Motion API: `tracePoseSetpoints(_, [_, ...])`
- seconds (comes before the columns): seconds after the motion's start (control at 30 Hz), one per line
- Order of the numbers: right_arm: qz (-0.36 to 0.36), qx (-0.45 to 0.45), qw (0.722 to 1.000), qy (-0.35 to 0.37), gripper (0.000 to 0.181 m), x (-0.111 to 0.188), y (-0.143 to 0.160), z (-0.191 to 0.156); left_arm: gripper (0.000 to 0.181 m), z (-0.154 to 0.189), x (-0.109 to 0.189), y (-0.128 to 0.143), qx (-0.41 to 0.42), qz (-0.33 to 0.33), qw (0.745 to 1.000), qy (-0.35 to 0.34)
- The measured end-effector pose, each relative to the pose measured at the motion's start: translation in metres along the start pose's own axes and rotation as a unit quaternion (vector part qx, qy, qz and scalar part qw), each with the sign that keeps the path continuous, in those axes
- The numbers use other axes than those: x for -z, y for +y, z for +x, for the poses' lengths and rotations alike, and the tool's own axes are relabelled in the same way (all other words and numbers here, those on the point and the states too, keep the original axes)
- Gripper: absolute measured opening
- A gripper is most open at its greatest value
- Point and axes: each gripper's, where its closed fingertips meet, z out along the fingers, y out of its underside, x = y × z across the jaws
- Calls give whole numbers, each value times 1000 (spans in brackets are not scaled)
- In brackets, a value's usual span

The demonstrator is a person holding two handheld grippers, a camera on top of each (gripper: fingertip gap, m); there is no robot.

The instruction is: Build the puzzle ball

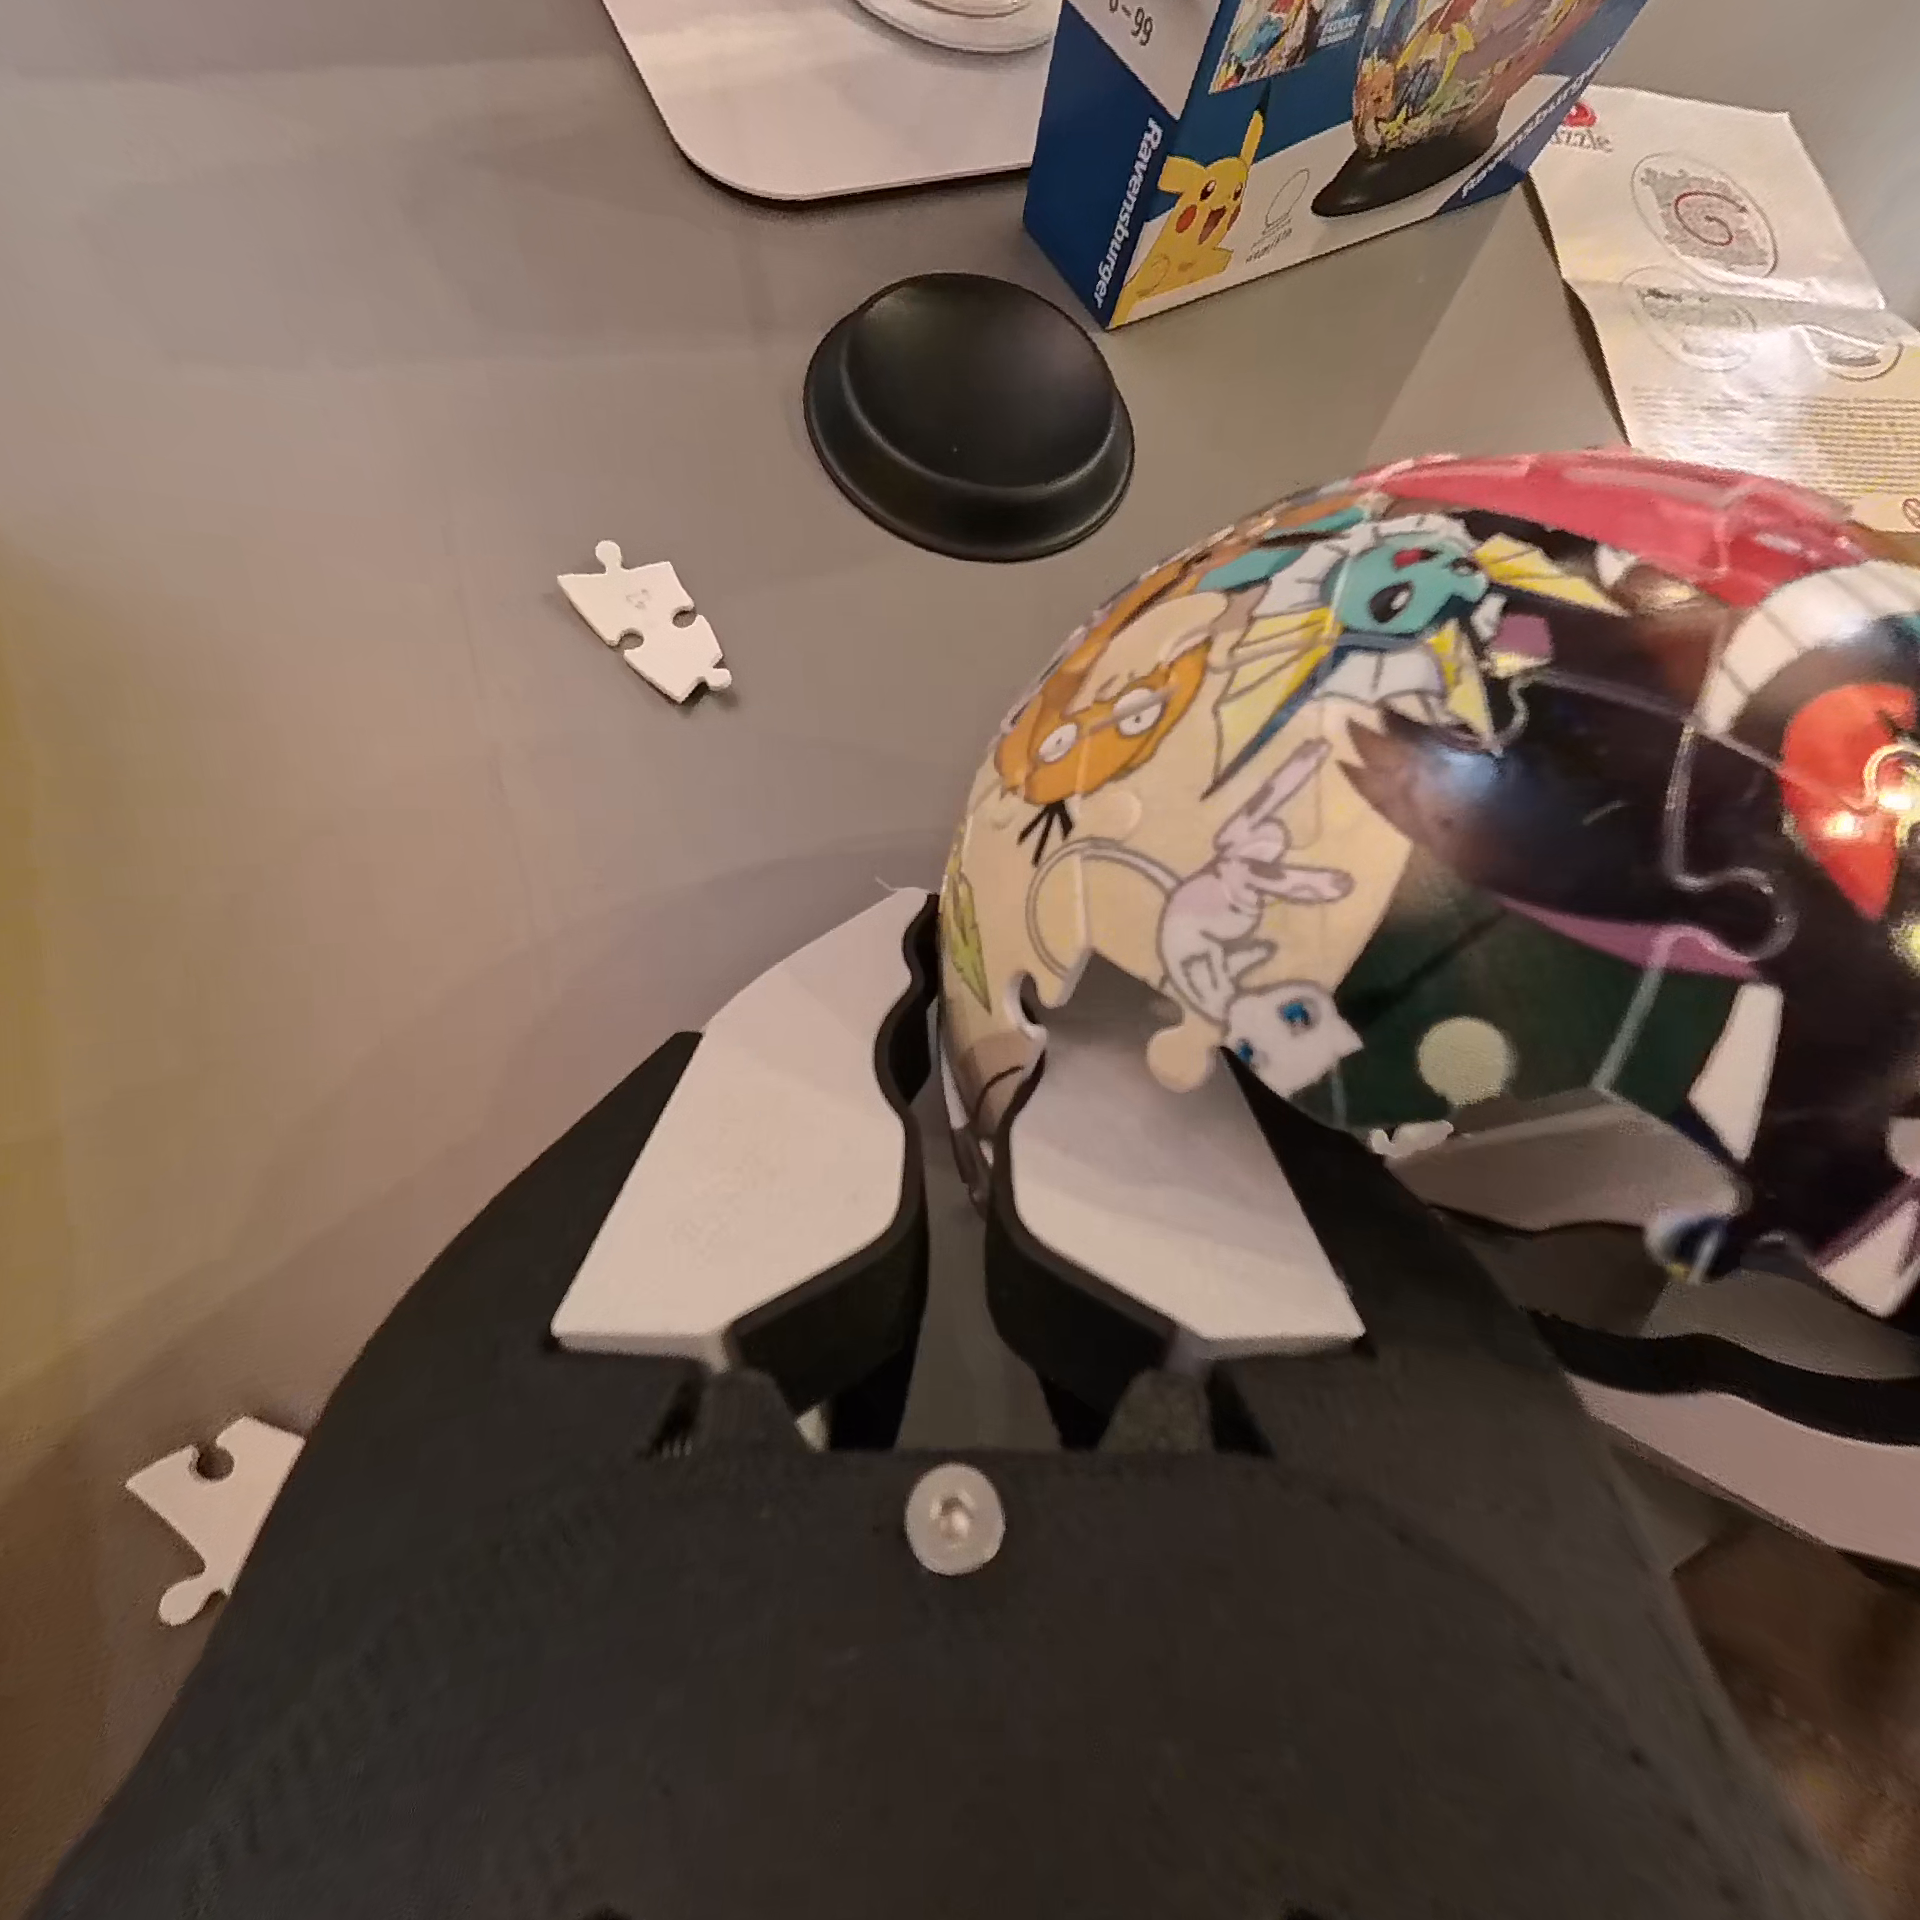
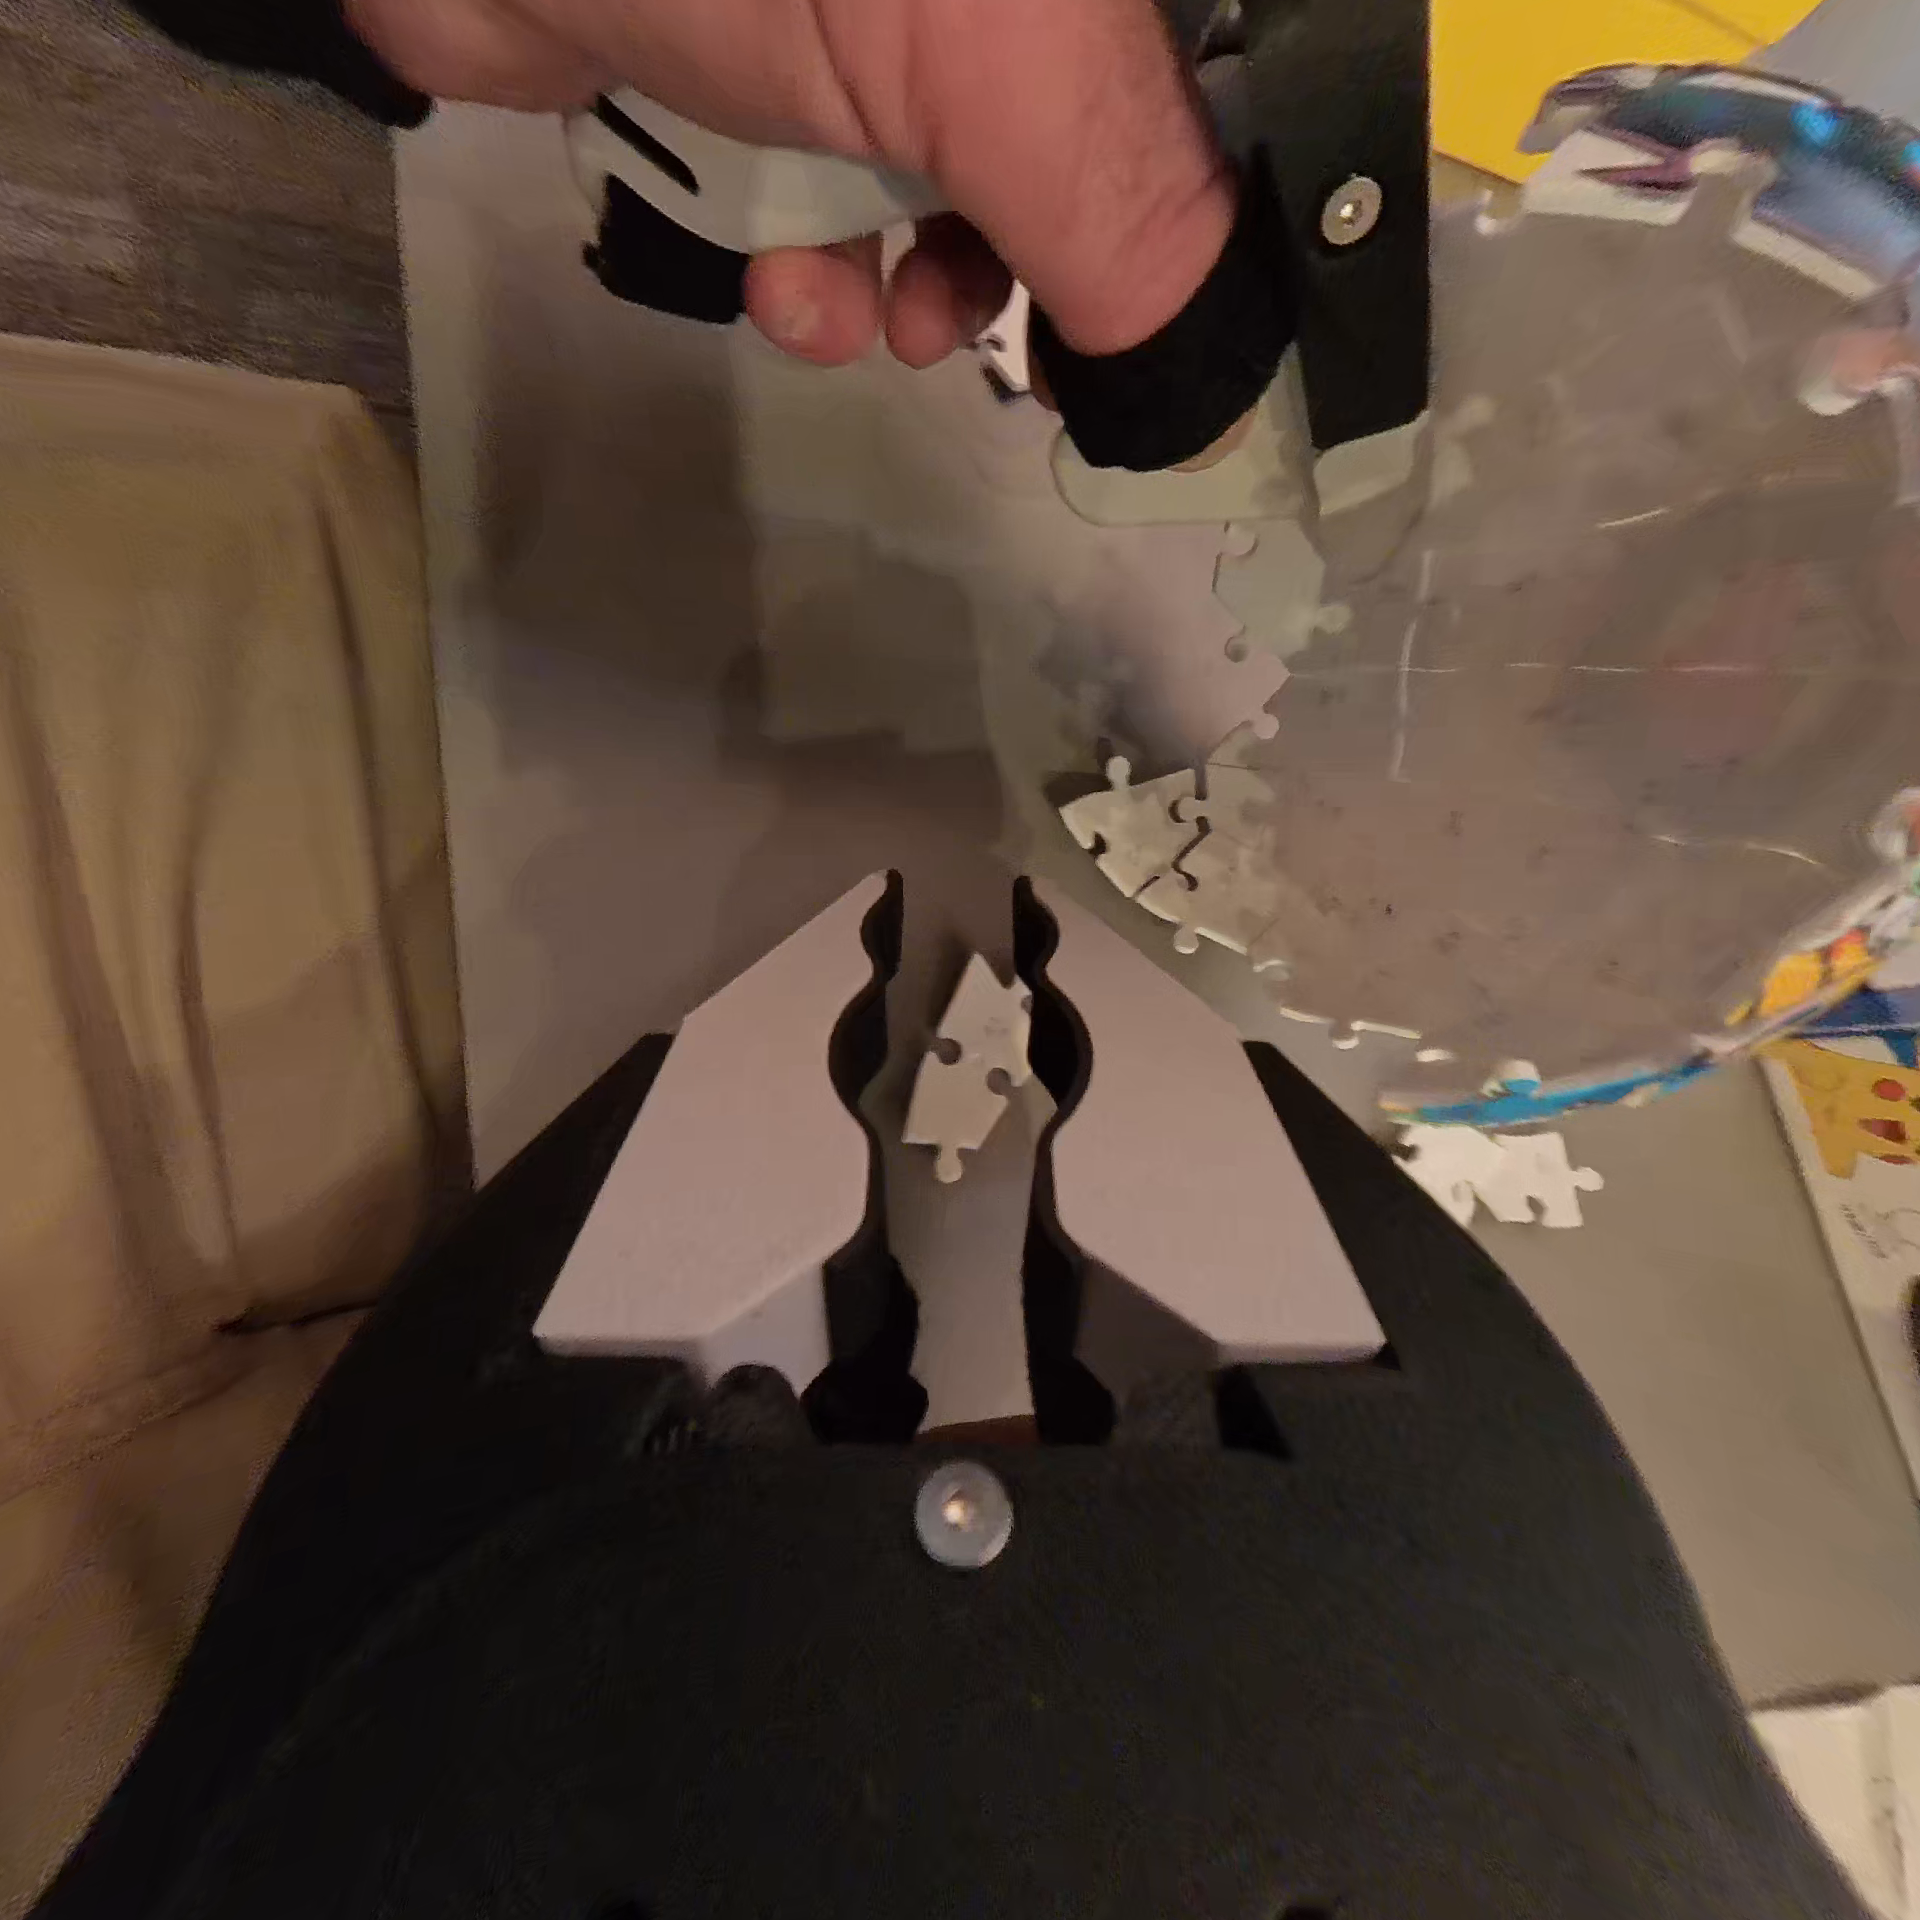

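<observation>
A grey table (image 1: 312,312) stands beside beige upholstered furniture (image 2: 187,831) under warm light.

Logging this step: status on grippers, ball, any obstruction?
Left gripper shut on ball rim. Right gripper open over loose piece, not gripped. Ball part-built, edge gap showing. Nothing blocking.

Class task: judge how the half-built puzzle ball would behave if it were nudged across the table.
The puzzle ball is a hollow shell, so probably light. Its curved glossy surface suggests rocking or sliding. The jagged open rim may flex or shed pieces, since only the left gripper pinches it.
</observation>
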Motion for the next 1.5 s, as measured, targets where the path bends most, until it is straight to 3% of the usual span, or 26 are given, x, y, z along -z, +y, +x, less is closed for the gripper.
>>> tracePoseSetpoints(0.3, [-17,55,996,69,34,-9,1,5,6,-1,-2,2,-4,-8,1000,6])
tracePoseSetpoints(0.67, [-21,18,994,110,46,-14,-2,19,6,-1,-5,5,0,-22,1000,11])
tracePoseSetpoints(0.97, [-17,-14,996,82,63,-13,-3,17,6,-1,-6,5,1,-22,1000,13])
tracePoseSetpoints(1.27, [-9,17,999,48,95,-6,-13,3,6,1,-6,6,3,-22,1000,15])
tracePoseSetpoints(1.43, [-40,-14,998,-42,126,-9,-5,-16,6,1,-6,7,4,-23,1000,15])
tracePoseSetpoints(1.5, [-66,-26,995,-72,151,-13,2,-21,6,1,-6,7,4,-24,1000,14])
